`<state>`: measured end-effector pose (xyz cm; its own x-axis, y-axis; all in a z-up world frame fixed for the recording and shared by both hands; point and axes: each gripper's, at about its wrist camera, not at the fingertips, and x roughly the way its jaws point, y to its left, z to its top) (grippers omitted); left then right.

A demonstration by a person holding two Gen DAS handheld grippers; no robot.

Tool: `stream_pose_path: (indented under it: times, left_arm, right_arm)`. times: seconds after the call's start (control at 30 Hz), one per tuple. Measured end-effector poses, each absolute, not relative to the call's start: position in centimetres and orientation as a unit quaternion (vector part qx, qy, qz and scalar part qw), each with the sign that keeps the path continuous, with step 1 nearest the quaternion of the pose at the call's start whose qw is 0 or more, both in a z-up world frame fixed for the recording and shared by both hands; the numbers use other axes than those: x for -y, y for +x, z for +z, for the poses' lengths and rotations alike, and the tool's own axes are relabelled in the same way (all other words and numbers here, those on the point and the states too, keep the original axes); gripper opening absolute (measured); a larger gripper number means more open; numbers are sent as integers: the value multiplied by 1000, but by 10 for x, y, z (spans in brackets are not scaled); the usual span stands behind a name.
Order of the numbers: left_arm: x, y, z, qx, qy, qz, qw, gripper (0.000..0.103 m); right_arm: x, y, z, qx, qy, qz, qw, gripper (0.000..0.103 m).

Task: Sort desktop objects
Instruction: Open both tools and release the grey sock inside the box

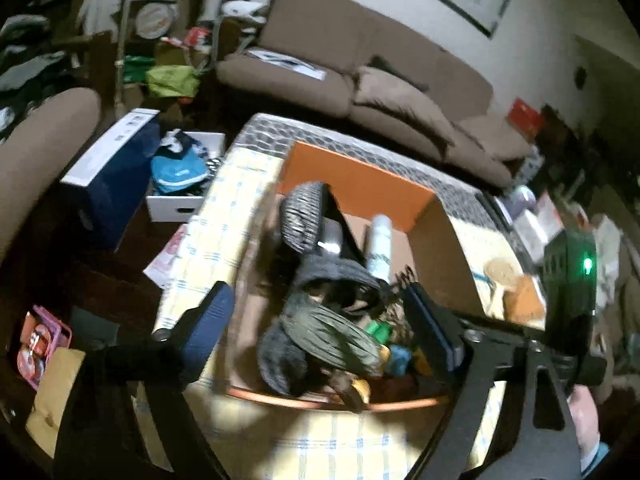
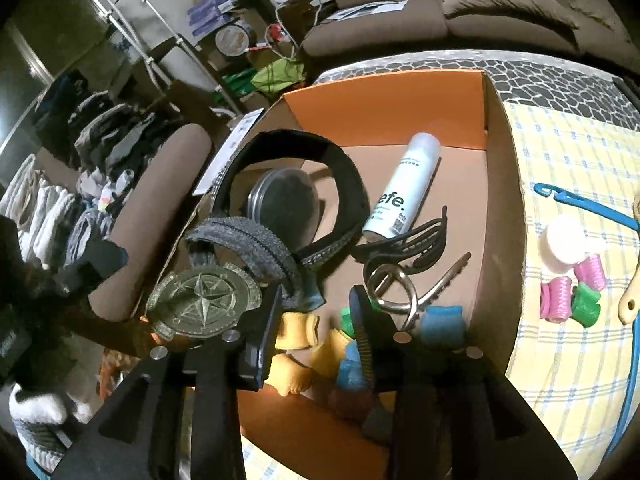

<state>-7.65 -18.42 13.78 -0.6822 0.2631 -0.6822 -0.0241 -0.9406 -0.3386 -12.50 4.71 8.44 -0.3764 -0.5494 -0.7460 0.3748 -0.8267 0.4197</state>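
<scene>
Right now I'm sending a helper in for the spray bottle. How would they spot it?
Find the orange-walled cardboard box on the yellow checked tablecloth. On the box's floor, toward its far wall, lies the white spray bottle, beside a black claw hair clip. It is the only white cylinder inside, with dark lettering ending "efe."

Both wrist views look steeply down, close, into the orange box (image 1: 360,184) (image 2: 384,108); left's blurred, perhaps slightly higher.
</scene>
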Motion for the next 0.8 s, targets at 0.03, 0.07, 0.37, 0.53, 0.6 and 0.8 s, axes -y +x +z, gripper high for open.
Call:
stream_pose_path:
  times: [0.03, 0.07, 0.37, 0.53, 0.6, 0.8]
  left_arm:
    - [179, -75, 138, 146, -392, 905, 82, 74]
    - [177, -75, 137, 142, -392, 905, 81, 69]
    - [204, -71, 137, 188, -382, 904, 37, 65]
    - [205, -71, 137, 184, -384, 904, 39, 66]
    - [202, -72, 136, 182, -387, 903, 43, 66]
    - [193, -75, 132, 166, -401, 900, 48, 67]
  right_arm:
    - [-46, -125, 86, 91, 482, -825, 283, 37]
    - [-44, -124, 88, 91, 479, -824, 289, 37]
    - [-9, -103, 106, 89, 451, -792, 401, 43]
    - [23, -92, 95, 32, 450, -802, 391, 43]
    - [29, -95, 83, 17, 468, -802, 372, 38]
    - [30, -105, 61, -18, 491, -809, 322, 34]
